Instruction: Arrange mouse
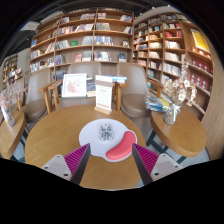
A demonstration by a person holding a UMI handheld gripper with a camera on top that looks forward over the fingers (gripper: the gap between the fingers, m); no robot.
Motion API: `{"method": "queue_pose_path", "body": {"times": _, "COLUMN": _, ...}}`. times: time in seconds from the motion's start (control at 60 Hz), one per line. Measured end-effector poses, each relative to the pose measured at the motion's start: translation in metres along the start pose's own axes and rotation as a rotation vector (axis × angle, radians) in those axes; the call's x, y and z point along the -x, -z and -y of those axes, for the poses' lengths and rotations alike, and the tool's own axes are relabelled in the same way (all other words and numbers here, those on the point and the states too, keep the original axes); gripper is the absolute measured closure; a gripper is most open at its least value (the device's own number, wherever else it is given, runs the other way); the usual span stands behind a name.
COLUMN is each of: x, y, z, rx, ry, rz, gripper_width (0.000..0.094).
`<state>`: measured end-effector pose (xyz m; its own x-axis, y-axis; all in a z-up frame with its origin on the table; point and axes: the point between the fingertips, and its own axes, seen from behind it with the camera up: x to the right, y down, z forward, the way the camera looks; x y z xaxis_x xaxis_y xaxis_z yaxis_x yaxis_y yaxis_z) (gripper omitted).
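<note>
A white round mat [104, 131] lies on the round wooden table [60, 125], just ahead of my fingers. A red-pink mouse [122, 148] lies at the mat's near right edge, partly off it, ahead of and between my fingers. A small grey patterned disc [105, 128] sits at the mat's middle. My gripper [112, 160] is open and empty, its magenta pads [76, 157] spread wide just short of the mouse.
A white sign card [104, 96] stands at the table's far edge. Wooden chairs [52, 95] stand behind the table, one with a white board [74, 85] on it. A vase of flowers [176, 100] stands on a table to the right. Bookshelves [95, 40] fill the back wall.
</note>
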<state>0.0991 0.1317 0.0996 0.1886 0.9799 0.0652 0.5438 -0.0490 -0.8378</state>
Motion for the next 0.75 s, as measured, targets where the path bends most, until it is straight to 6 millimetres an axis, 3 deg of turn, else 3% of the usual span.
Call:
{"method": "queue_pose_path", "body": {"times": 0.217, "x": -0.008, "y": 0.138, "z": -0.033, "rx": -0.039, "ry": 0.022, "rz": -0.02, "gripper_width": 0.0082}}
{"method": "queue_pose_path", "body": {"times": 0.367, "x": -0.002, "y": 0.201, "z": -0.057, "rx": -0.066, "ry": 0.006, "rz": -0.003, "gripper_width": 0.0082}}
{"method": "queue_pose_path", "body": {"times": 0.533, "x": 0.006, "y": 0.24, "z": -0.077, "rx": -0.081, "ry": 0.02, "rz": 0.016, "gripper_width": 0.0084}}
{"method": "queue_pose_path", "body": {"times": 0.75, "x": 0.018, "y": 0.26, "z": -0.095, "rx": -0.089, "ry": 0.019, "rz": 0.042, "gripper_width": 0.0082}}
